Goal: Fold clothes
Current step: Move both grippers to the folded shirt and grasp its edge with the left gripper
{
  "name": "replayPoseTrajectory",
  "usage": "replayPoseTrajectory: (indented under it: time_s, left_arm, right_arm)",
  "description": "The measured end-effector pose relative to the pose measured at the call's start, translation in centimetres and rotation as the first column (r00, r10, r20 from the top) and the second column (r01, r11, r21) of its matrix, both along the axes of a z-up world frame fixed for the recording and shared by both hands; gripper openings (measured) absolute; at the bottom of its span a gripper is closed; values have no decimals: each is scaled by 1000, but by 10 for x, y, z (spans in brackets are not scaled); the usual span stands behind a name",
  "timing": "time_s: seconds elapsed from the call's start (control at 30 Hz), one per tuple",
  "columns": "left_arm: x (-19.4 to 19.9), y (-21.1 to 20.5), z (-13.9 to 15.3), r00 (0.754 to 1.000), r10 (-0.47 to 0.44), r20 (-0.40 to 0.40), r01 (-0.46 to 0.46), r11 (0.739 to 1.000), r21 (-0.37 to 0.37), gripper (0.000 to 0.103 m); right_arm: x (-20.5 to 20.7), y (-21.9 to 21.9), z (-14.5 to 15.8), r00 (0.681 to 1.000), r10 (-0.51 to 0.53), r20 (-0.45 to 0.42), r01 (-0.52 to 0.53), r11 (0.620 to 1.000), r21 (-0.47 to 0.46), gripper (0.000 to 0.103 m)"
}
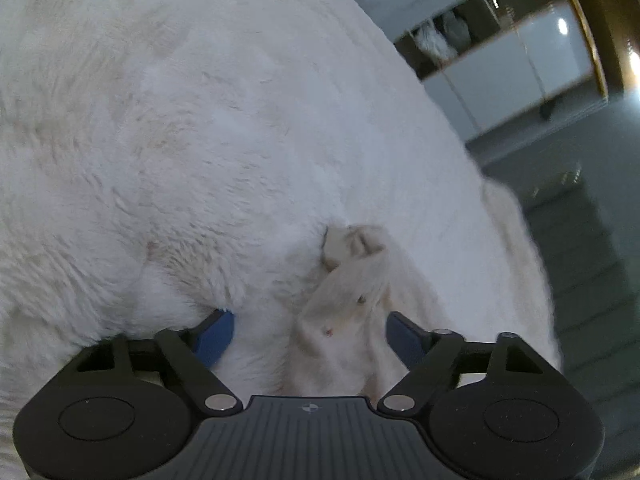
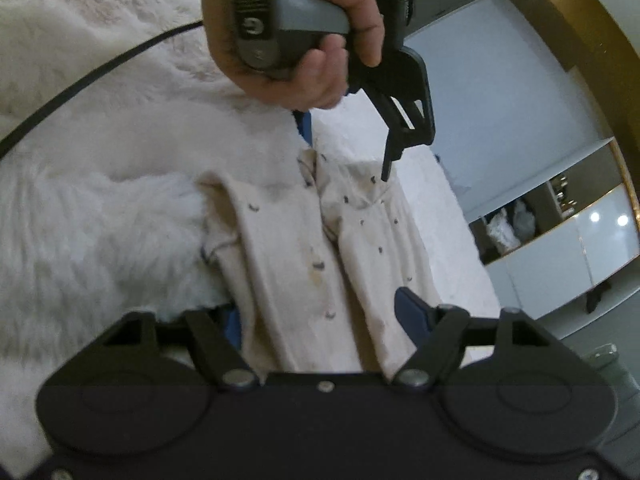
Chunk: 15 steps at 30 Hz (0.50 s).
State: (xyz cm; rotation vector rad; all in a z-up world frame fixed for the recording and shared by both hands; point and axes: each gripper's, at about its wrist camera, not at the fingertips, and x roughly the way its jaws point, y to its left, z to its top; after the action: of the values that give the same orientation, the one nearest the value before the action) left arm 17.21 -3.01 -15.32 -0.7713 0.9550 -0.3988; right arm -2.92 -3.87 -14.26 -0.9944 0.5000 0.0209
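Observation:
A cream garment [image 2: 304, 248] with small dark marks lies lengthwise on a white fluffy blanket [image 2: 100, 200]. My right gripper [image 2: 324, 316] stands over its near end, open, with the cloth running between the blue fingers [image 2: 412, 312] and no pad pressing on it. At the far end a hand [image 2: 288, 68] holds my left gripper's handle [image 2: 280, 20] above the cloth. In the left wrist view a bunched end of the garment [image 1: 344, 312] sits between the blue fingers [image 1: 216, 336] of my left gripper [image 1: 310, 332]. Its jaws stand wide and apart from the cloth.
The blanket [image 1: 180, 140] fills most of both views and drops off at its right edge to a grey floor [image 1: 580, 240]. Beyond stand pale cabinets [image 2: 560, 248] with an open shelf of white items [image 2: 512, 224]. A black cable [image 2: 100, 76] crosses the blanket.

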Motion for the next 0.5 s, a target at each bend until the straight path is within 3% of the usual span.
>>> replayPoseTrajectory:
  time_s: [0.1,0.2,0.3,0.4,0.5]
  left_arm:
    - [17,-9,-10,997,-79,11,79,994,-71,68]
    - [27,-27,-20,987,-160,29,162,986,-42,67]
    - [31,-32,-20,987,-157,18,158,987,-40,67]
    - [32,-32,-23,992,-123,-8,122,990,-73,67]
    - [30,-36,-22,992,-124,-11,124,991,-45,65]
  right_arm:
    - [14,1,-3,999,-23,40,23,1000,-6,73]
    - [22,-10,0,997,-63,53,63,998,4,71]
    - [27,-21,2,994,-99,53,99,995,16,63]
    - [35,-28,-2,993,-119,27,118,993,27,62]
    - [42,-32,-14,992,-127,17,127,992,11,57]
